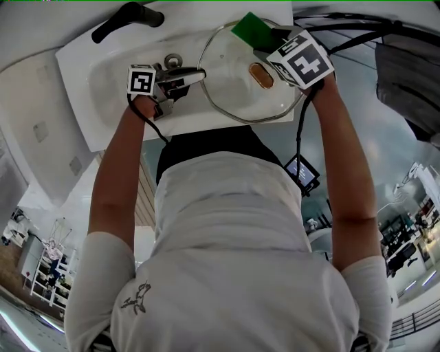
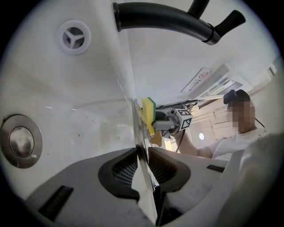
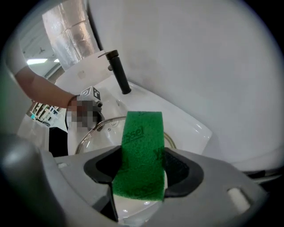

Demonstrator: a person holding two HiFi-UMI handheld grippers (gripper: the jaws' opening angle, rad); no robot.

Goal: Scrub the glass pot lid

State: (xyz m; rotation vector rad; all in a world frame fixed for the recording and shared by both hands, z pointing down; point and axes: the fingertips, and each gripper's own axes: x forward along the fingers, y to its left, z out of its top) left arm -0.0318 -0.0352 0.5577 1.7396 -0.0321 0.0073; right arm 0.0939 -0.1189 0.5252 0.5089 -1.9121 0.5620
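left gripper (image 2: 143, 154) clamps round steel-rimmed glass pot lid (image 1: 230, 65) by its edge — steady over white sink (image 1: 79, 65) — w/ right gripper (image 3: 140, 170) pinching green-yellow sponge (image 3: 142, 146) to scrub.

One white sink (image 1: 77, 63), one black faucet (image 1: 128, 16), one glass pot lid (image 1: 230, 86), one green sponge (image 1: 251, 29) and two grippers, left gripper (image 2: 143, 153) and right gripper (image 3: 141, 166), fill the frame's upper part.

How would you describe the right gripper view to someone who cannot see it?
A green scouring sponge is clamped between the jaws of the right gripper, which points down at a glass pot lid over a white sink. A black faucet stands behind.
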